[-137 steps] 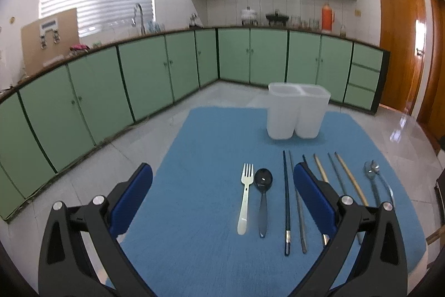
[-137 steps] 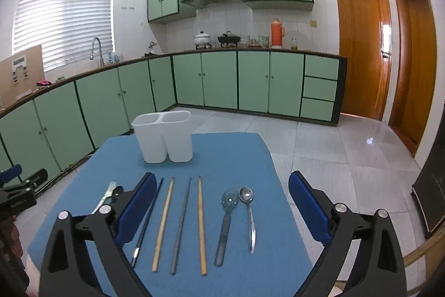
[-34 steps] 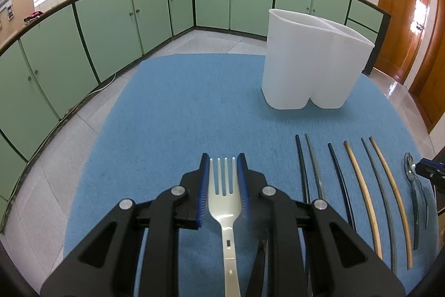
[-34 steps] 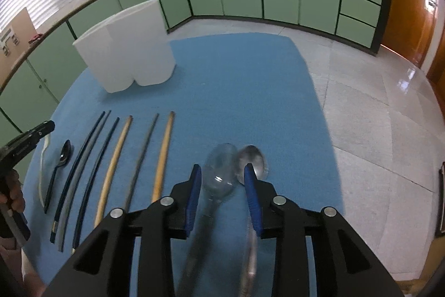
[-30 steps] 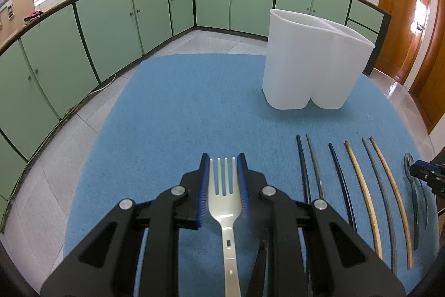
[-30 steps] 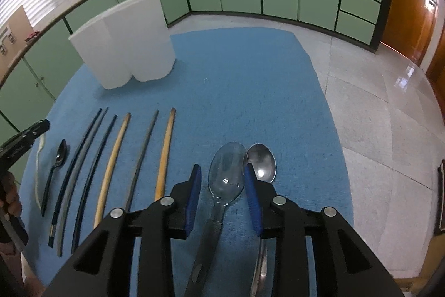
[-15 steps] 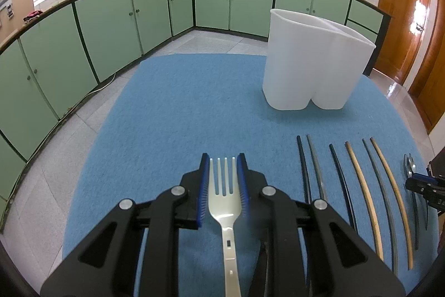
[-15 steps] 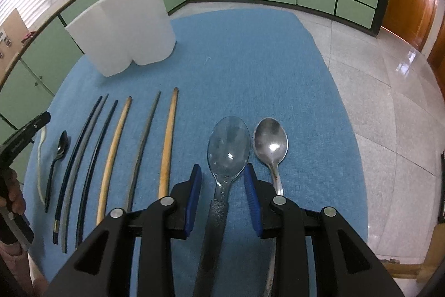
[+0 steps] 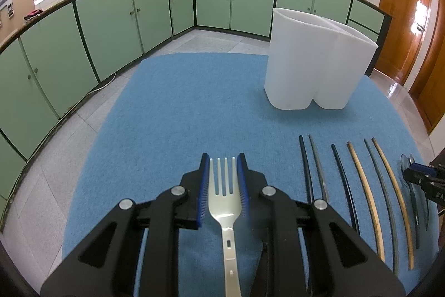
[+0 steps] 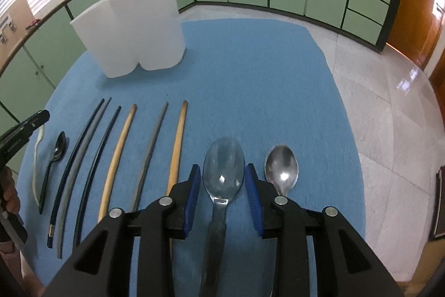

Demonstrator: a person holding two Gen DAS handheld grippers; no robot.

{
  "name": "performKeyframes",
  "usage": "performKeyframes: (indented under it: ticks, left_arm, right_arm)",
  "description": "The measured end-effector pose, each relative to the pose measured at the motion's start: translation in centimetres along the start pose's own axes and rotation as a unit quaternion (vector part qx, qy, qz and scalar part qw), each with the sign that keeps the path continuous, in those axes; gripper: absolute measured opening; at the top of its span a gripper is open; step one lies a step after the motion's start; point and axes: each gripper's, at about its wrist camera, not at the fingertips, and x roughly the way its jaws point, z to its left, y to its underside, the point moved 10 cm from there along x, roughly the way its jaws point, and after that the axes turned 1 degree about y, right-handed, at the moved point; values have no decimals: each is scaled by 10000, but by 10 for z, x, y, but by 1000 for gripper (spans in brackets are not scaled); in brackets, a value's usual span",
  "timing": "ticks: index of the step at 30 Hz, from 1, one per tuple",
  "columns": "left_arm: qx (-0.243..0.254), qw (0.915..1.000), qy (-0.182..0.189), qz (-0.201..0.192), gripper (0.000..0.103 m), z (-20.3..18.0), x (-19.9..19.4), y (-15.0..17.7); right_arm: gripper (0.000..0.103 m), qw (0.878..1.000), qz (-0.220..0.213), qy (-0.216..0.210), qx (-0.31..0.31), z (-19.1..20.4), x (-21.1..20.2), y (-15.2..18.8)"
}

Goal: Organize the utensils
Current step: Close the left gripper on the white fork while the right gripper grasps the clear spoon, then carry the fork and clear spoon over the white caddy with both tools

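Observation:
My left gripper is shut on the head of a white fork, low over the blue mat. My right gripper stands narrowly open around the bowl of a clear spoon with a dark handle. That spoon lies on the mat, and a thin gap shows at the left pad. A metal spoon lies just right of it. Left of it lie several chopsticks and a small black spoon. The white two-part holder stands at the back of the mat.
Green cabinets line the room beyond the mat, and a wooden door stands at the right. The mat's right edge runs close to the metal spoon. A hand holds the left gripper at the far left of the right wrist view.
The right gripper has slid forward along the clear spoon, so the bowl now sits between its pads. The left gripper has kept still with the fork. Earlier both grippers stood wide open.

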Motion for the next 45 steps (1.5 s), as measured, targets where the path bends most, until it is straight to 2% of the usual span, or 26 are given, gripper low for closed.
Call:
performKeyframes:
  ticks: [7,16,19,28,35,45]
  left_arm:
    - [25,10000,-7,1,19,0,1,0]
    - [-65,9999,54,-107,19,4,-7,-2]
    - [-146,9996,112,-236,19,9,-17,-5]
    - [-365,9934,306,-1042,19,18,-74,-28]
    - [-468,9861,401,-1543,19,14,-111,-51]
    - [-345,9790,534,-1939,19,-7,-132,-94]
  right_arm:
    - [33,9997,143,173,-55,-1,17,-8]
    - [32,9995,149,260,-127,1,18,-12]
    - [32,9997,-139,163,-72,3,1,-16]
    - [32,9913,-1300,-169,-88,11,-80,-35]
    - [31,9836,-1775,-317,-90,18,-122,-54]
    - [31,9748,-2164,-497,-198,28,-152,-97]
